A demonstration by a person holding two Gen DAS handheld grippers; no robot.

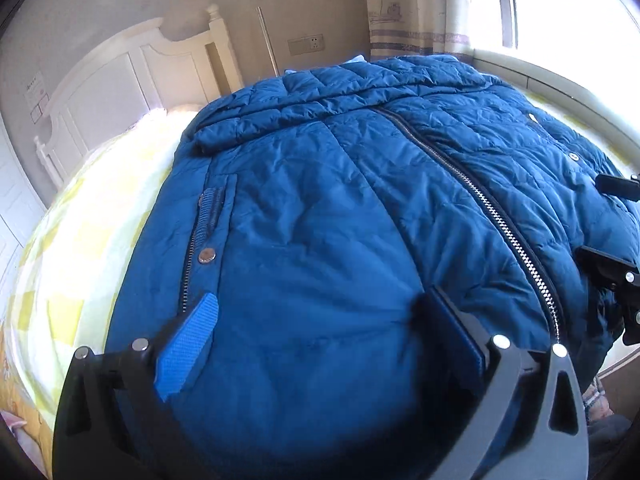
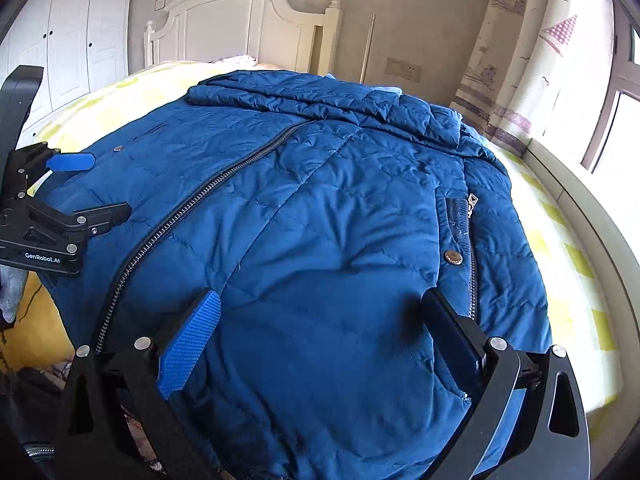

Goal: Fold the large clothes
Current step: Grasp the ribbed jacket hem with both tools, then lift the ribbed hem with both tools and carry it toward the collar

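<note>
Blue padded jacket spread front-up on bed, zipped, directly ahead of and under both grippers. Left gripper wide open over hem, gripping nothing. Right gripper wide open too, likewise empty, right of zipper.

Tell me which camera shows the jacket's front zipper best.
The right wrist view: the zipper runs unobstructed from collar to hem. The left wrist view shows the zipper too, pushed toward the frame's right side.
</note>
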